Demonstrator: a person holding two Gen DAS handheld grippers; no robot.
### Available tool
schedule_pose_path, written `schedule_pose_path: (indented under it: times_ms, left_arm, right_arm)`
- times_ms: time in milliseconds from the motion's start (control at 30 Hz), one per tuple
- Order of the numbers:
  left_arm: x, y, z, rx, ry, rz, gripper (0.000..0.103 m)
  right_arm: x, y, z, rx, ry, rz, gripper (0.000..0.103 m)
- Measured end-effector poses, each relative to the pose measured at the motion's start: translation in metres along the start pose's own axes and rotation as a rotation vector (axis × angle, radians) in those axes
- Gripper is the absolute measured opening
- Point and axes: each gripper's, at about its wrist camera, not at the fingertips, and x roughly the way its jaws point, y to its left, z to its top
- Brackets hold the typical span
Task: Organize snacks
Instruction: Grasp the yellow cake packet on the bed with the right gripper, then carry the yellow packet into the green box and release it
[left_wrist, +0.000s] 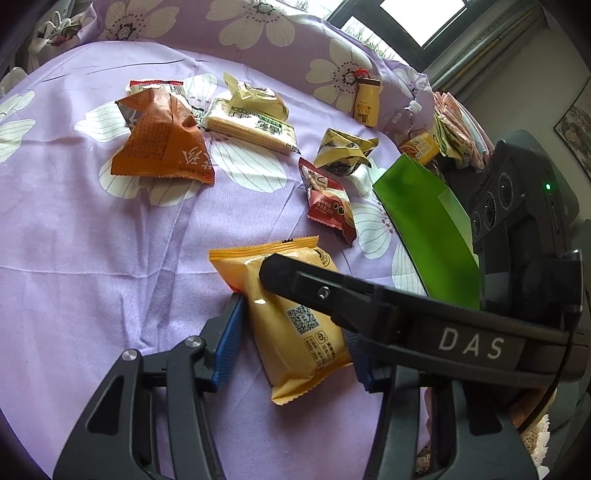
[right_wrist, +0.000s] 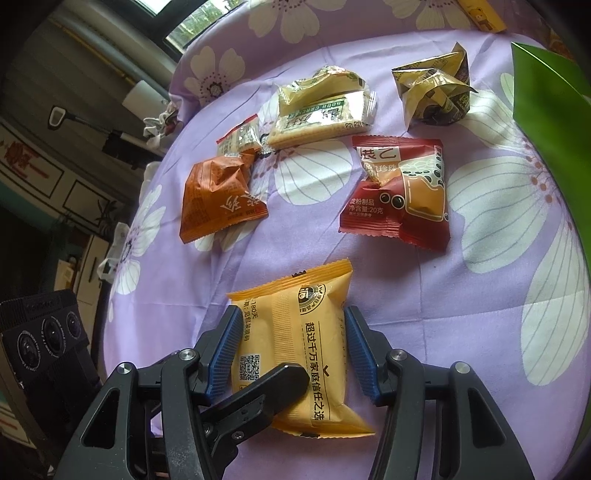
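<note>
Both hand-held grippers, left (left_wrist: 291, 328) and right (right_wrist: 291, 350), pinch one yellow plastic snack packet (right_wrist: 295, 354) on the purple flowered bedsheet (right_wrist: 461, 332). Beyond it, five other packets lie loose, and the green paper bag (left_wrist: 428, 229) stands nearby. Sorting has barely begun.

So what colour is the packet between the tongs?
Yellow-orange packet with black print, clearest in the right wrist view.

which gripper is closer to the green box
Right. In the left wrist view the right gripper reaches in from beside the green box, its body next to the box. The left gripper sits further off, around the yellow snack pack.
</note>
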Motion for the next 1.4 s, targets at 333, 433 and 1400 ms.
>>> schedule_pose_path:
  times_ms: [333, 433, 1400]
  left_arm:
    - [-0.018, -0.013, 0.001, 0.100, -0.153, 0.013, 0.041]
    - [-0.028, -0.017, 0.001, 0.131, -0.211, 0.011, 0.040]
    - [-0.044, -0.023, -0.005, 0.188, -0.321, -0.008, 0.040]
  right_arm:
    - [-0.018, 0.019, -0.005, -0.060, -0.151, -0.026, 0.057]
    - [-0.029, 0.025, -0.006, -0.090, -0.213, -0.016, 0.057]
    - [-0.051, 0.042, -0.013, -0.167, -0.347, -0.005, 0.057]
